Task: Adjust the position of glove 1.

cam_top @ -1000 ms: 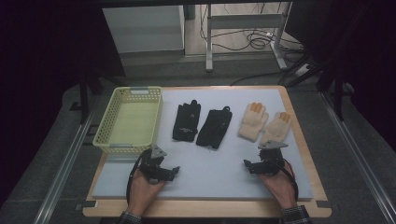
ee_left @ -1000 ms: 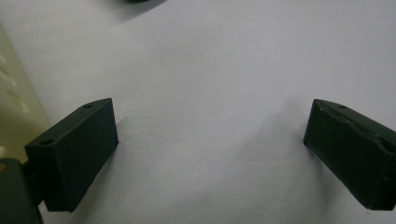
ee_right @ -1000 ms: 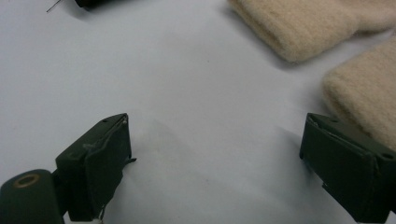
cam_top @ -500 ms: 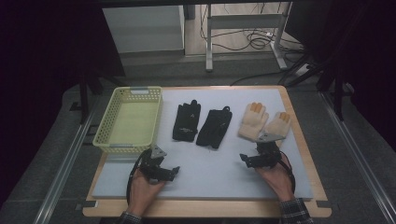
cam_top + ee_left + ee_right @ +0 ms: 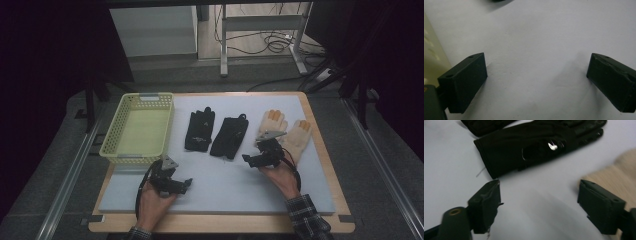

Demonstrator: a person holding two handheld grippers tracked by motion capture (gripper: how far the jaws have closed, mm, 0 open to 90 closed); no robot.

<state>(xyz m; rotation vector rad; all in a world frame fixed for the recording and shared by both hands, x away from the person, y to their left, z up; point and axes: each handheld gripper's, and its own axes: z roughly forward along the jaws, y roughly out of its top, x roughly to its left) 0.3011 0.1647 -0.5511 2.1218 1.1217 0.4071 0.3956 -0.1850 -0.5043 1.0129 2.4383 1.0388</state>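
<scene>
The right gripper (image 5: 252, 159) has travelled from the mat's right edge toward the black glove (image 5: 229, 136), jaws closing slightly, nothing between. Left gripper (image 5: 184, 184) open, near the front edge. The glove, mid-mat, looks limp and light; pinch its cuff.

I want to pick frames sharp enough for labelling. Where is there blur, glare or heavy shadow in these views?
High view: dim overall, surroundings nearly black, white mat evenly lit. Left gripper view: soft focus, faint shadows beside the left gripper on the mat. Right gripper view: motion smear on the mat and the beige glove; a small glare spot on the black glove; the right gripper stands open.
</scene>
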